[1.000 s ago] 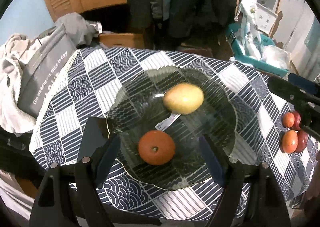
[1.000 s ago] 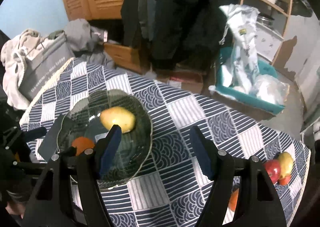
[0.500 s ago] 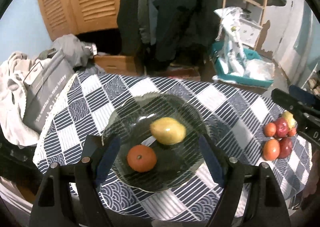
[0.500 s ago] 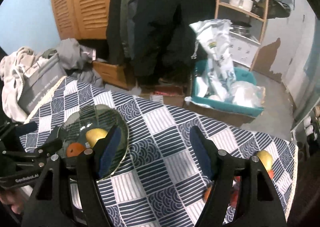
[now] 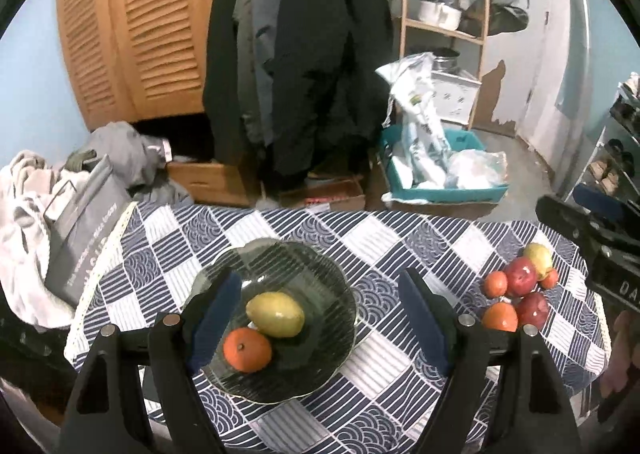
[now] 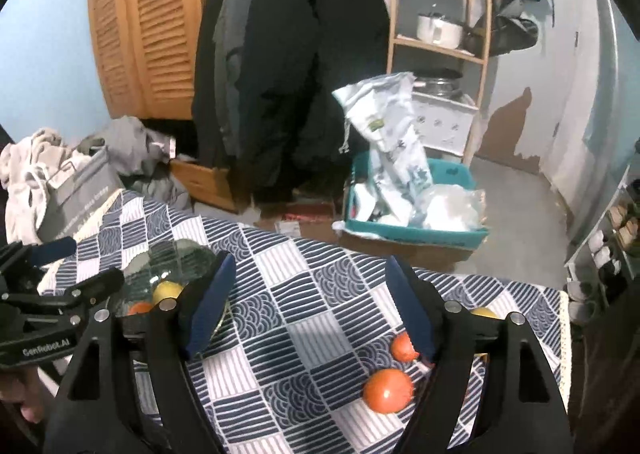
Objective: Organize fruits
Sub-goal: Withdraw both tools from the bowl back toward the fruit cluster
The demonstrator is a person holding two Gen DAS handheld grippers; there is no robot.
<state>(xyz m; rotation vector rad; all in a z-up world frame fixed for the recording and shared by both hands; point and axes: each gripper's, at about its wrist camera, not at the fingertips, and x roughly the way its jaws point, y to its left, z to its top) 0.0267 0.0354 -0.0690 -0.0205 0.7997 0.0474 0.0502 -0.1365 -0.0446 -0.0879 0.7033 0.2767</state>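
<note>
Both grippers hang above the table with nothing between their blue pads. Ahead of the left gripper (image 5: 320,310), whose fingers are spread wide, sits the glass plate (image 5: 340,286), its near half framed between the two pads; on it lie a yellow mango (image 5: 275,314) and, nearer the tool and touching it, an orange (image 5: 247,349). Fruit on the plate suggests this is the collecting spot, and the tool's raised, spread pose fits a release rather than a reach. Off to this tool's right, well apart from the plate, a loose cluster of fruit (image 5: 518,290) waits on the checked tablecloth (image 5: 400,246): red apples, small orange ones and a yellowish one at the far end, bunched together and touching. The right gripper (image 6: 308,306), also spread and carrying nothing, looks across bare cloth; a larger orange fruit (image 6: 387,390) and a smaller one (image 6: 403,348) lie low by its right finger, which partly hides the rest of the cluster. My guess is this tool is lining up on that pile, since it sits closest to it.
</note>
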